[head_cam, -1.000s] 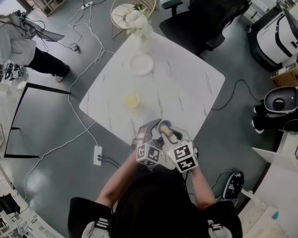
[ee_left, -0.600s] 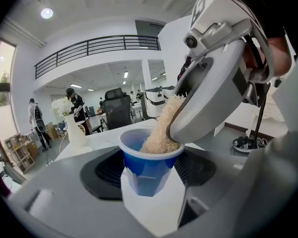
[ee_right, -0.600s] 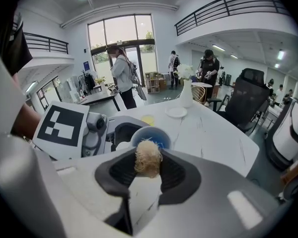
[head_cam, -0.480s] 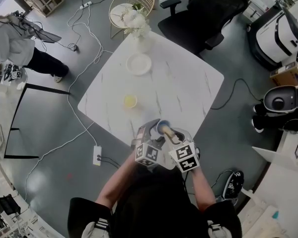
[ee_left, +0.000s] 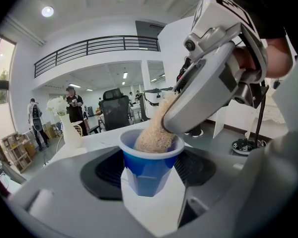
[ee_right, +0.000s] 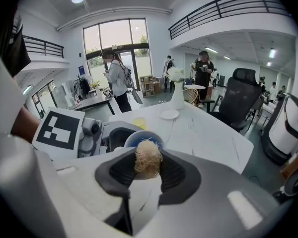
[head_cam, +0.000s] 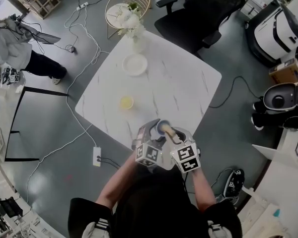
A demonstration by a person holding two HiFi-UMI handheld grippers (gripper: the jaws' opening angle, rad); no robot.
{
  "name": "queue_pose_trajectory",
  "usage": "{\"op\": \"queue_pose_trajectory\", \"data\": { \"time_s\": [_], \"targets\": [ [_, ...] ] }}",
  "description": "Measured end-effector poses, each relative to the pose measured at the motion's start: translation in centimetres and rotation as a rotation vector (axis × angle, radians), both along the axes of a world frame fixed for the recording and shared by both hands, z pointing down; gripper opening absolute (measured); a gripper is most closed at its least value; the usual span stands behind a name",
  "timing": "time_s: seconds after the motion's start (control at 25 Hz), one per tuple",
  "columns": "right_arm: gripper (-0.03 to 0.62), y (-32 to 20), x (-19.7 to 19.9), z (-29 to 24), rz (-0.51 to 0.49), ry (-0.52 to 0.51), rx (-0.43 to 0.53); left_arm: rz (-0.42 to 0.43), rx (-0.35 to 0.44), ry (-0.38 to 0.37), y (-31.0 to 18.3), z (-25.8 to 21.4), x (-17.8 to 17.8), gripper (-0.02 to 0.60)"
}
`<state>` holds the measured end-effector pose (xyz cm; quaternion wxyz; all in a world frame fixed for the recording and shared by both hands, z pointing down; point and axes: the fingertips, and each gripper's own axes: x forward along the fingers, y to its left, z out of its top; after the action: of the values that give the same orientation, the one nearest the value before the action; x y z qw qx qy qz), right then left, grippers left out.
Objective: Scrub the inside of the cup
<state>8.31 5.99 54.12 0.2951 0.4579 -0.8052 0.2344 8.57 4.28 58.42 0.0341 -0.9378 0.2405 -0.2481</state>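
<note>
A small blue cup (ee_left: pixel 150 163) stands upright between the jaws of my left gripper (ee_left: pixel 150 180), which is shut on it; it also shows at the near table edge (head_cam: pixel 162 128). My right gripper (ee_right: pixel 148 168) is shut on a tan fibrous scrubber (ee_right: pixel 147 164). Its tip reaches down into the cup's mouth (ee_left: pixel 155 139). From the right gripper view, the cup's rim (ee_right: pixel 134 142) lies just behind the scrubber. Both grippers meet over the table's near corner, left gripper (head_cam: pixel 150 139) beside right gripper (head_cam: pixel 175 137).
On the white marble table (head_cam: pixel 184 90) sit a small yellow bowl (head_cam: pixel 126 102), a white plate (head_cam: pixel 135 64) and a white vase of flowers (head_cam: pixel 136 42). A round wire side table (head_cam: pixel 125 6) and a black office chair (head_cam: pixel 203 11) stand beyond. Cables and a power strip (head_cam: pixel 97 155) lie on the floor.
The two grippers stay together at the table's near corner with the scrubber in the cup. The head view has shifted slightly, so the table sits a little further left.
</note>
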Motion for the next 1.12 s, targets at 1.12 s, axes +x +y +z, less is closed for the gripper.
{"op": "queue_pose_trajectory", "data": {
  "time_s": [1.12],
  "targets": [
    [0.110, -5.8, 13.6, -3.6, 0.290, -0.117, 0.375, -0.114, -0.053, 0.211, -10.5, 2.0, 6.6, 0.318]
  ]
}}
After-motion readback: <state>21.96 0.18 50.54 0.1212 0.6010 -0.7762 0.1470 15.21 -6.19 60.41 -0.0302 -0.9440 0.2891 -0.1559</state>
